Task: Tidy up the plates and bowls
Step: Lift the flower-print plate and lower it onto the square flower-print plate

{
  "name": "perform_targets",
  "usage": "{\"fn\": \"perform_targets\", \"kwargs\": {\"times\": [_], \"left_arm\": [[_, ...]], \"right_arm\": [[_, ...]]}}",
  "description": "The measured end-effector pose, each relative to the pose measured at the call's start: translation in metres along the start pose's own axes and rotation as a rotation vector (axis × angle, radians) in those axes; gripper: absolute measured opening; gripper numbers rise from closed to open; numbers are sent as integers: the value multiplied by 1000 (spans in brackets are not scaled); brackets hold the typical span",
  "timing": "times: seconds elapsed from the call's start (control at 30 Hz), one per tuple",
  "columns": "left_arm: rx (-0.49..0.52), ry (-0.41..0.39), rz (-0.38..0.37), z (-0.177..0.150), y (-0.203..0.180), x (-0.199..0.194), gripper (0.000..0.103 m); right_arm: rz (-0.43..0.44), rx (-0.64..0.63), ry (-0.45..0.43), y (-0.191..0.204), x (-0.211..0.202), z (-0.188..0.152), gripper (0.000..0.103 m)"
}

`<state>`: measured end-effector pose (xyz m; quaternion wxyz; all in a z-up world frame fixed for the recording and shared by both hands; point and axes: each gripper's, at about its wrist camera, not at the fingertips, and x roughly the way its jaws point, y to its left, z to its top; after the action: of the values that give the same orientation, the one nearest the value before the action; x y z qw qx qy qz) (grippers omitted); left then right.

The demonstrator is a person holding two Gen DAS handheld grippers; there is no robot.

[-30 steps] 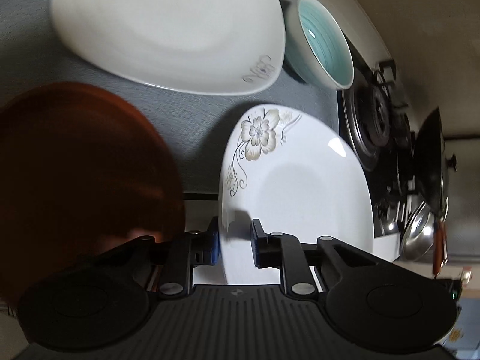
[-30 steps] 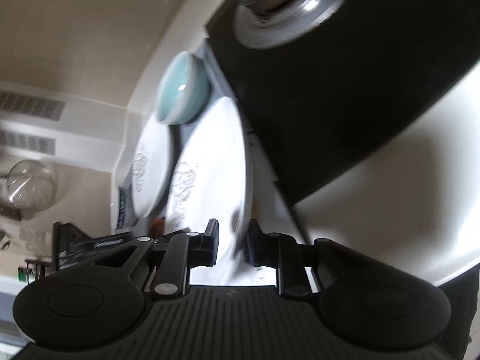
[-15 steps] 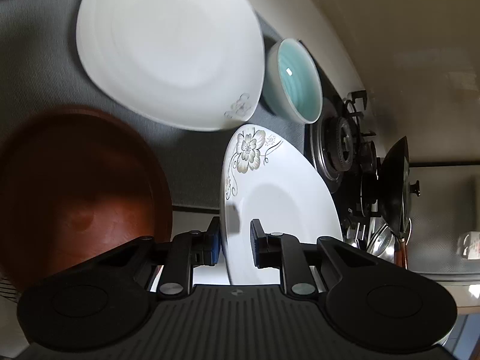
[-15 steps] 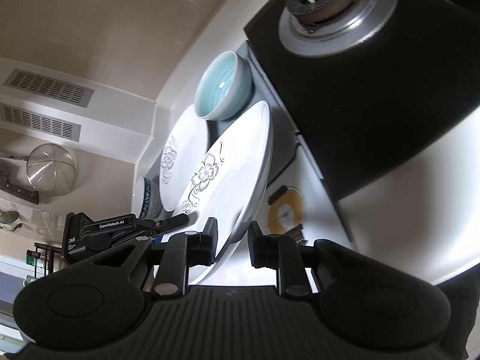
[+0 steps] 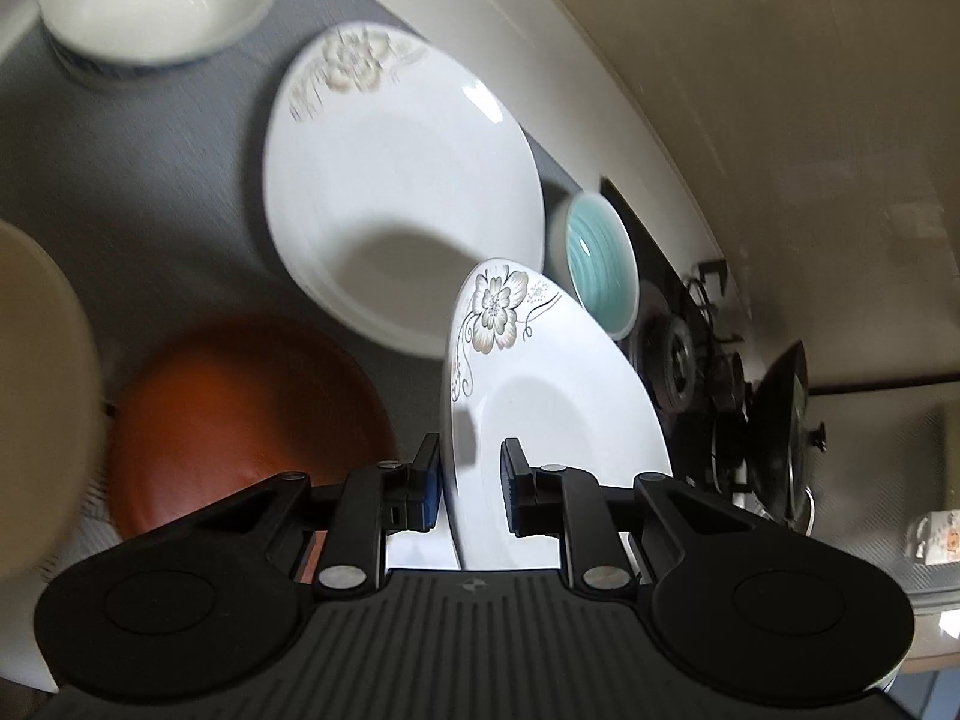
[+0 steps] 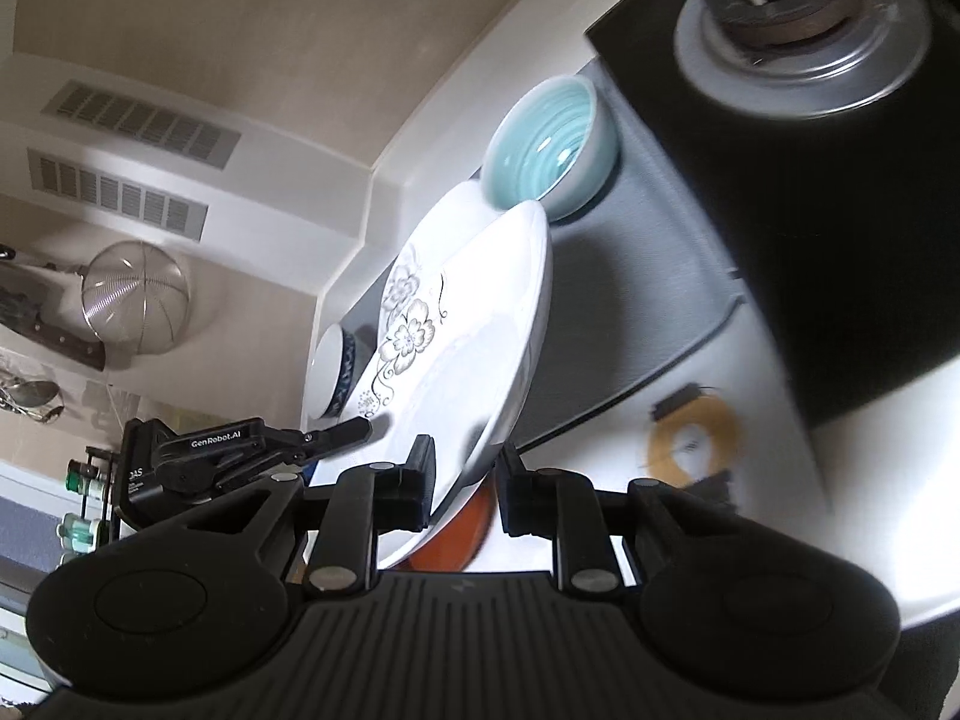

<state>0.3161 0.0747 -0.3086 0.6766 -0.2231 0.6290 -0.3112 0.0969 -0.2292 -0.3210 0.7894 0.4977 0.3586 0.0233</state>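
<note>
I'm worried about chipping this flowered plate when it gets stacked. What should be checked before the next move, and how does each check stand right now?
1. Left gripper grip: its fingers straddle the flowered plate rim; ok.
2. Right gripper grip: the plate edge sits between its fingers, but contact at the right finger is unclear; cannot tell.
3. Plate lifted off the mat: it is tilted steeply, clear of the surface; ok.
4. Target stack: the matching white plate lies flat and holds nothing; ok.
5. Clearance from the teal bowl: it sits close beside the held plate's far edge; not ok, go slowly.
6. Brown plate underneath: out of the path toward the stack; ok.
</note>
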Motion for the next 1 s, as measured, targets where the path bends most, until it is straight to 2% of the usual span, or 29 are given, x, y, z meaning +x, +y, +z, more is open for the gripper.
{"fn": "perform_targets", "kwargs": {"times": [0.2, 0.37, 0.5, 0.77, 1.0], "left_arm": [[-5, -62, 58, 14, 9, -17, 20], [-19, -85, 123, 27, 20, -19, 20], [-42, -96, 143, 35, 29, -20, 20], [-86, -104, 167, 49, 41, -11, 20], [-167, -62, 117, 58, 58, 1, 20]], "right_arm": [[3, -18, 56, 14, 34, 10, 23], [-18, -39, 81, 28, 61, 20, 23], [-40, -68, 103, 38, 78, 25, 22], [-85, -2, 87, 31, 94, 25, 22], [-107, 4, 54, 26, 103, 27, 20]]}}
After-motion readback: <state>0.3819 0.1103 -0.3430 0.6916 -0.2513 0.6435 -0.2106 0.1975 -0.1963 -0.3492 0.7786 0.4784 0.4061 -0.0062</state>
